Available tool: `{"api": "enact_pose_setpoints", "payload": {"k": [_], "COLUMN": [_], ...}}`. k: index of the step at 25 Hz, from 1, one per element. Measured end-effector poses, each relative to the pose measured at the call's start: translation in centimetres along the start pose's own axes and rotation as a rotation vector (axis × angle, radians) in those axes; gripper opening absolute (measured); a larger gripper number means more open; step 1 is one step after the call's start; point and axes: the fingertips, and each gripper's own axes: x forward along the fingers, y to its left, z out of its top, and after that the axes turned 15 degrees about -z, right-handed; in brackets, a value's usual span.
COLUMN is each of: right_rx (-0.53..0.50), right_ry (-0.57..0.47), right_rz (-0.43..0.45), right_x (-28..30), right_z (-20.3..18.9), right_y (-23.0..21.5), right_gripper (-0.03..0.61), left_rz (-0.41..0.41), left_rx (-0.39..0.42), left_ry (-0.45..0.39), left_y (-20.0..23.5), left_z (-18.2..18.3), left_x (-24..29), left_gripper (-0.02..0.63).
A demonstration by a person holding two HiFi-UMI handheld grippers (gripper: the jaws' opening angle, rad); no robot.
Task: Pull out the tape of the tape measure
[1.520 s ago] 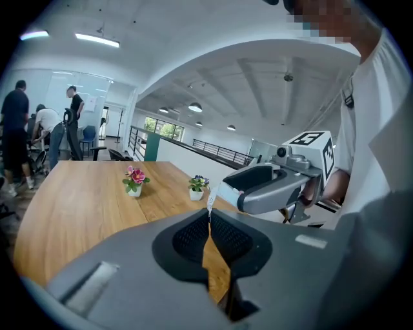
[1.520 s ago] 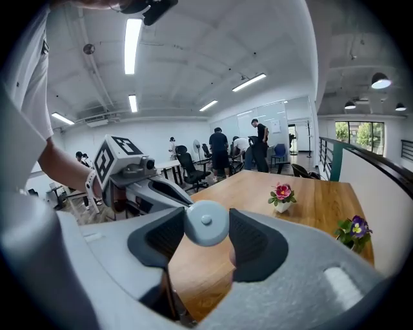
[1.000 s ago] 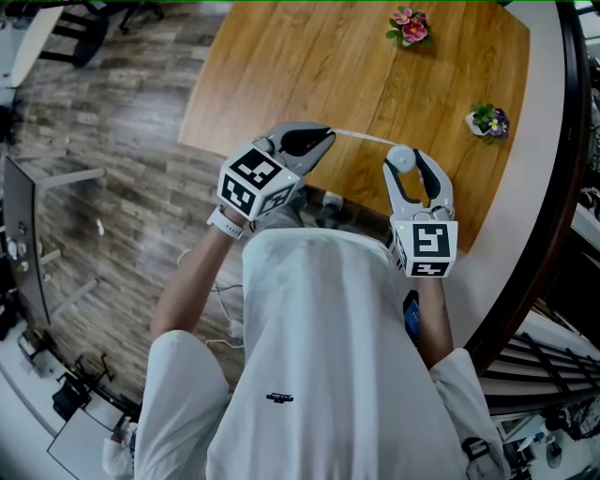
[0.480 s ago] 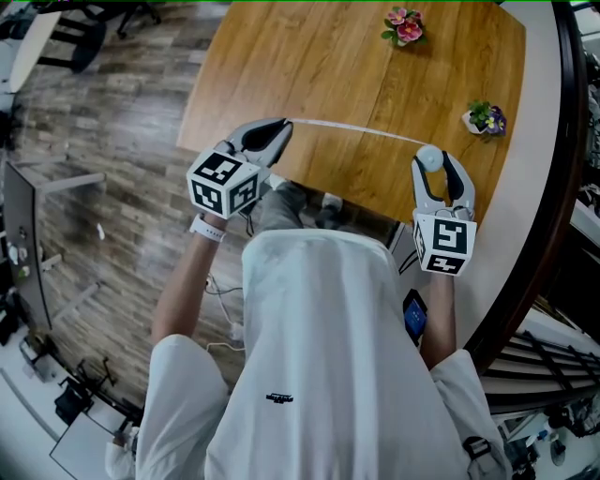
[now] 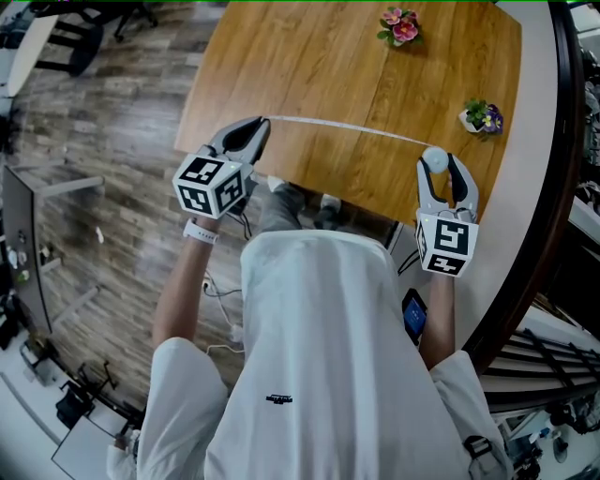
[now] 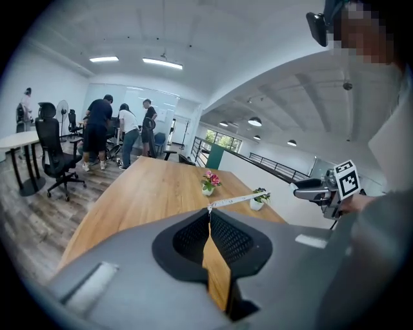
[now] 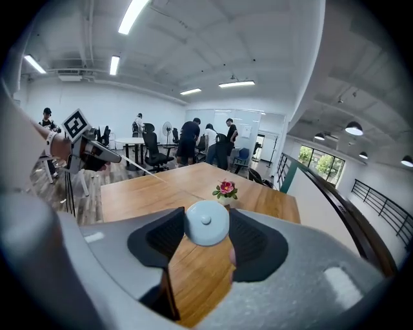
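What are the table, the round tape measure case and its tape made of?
The table is likely wood or veneer: warm brown, grain lines, a plank seam, low sheen. The case is probably plastic: smooth, pale blue-grey, moulded round with a centre stud. The tape is a thin pale strip stretched straight; fabric, plastic or coated steel, I can't tell.

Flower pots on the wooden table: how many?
2. A pot of pink flowers stands near the table's far edge; a pot with green leaves and purple blooms stands near its right edge. The person's body hides the near edge, so another could sit there.
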Motion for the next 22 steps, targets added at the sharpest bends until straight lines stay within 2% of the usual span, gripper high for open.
{"api": "enact_pose_setpoints", "payload": {"k": [6,16,22], "right_rx": [-0.016,-0.030,-0.014], "right_ry": [-0.001,-0.012,-0.016], "right_rz": [-0.008,0.040,0.048], "right_x": [0.0,0.2,0.7], "right_z": [0.1,0.5,0.7], "right_y": [0.5,2.5,3.0], "right_gripper": [0.218,0.218,0.218], "left_rz": [0.027,-0.014,-0.027], "left_rx": [0.000,0.023,0.008], "left_ry": [-0.003,0.010,-0.003], "left_y": [0.6,-0.9,-1.3], "left_z": [0.2,0.0,0.1], "left_x": [-0.2,1.3,2.2], "left_gripper": [0.028,0.029,0.029]}}
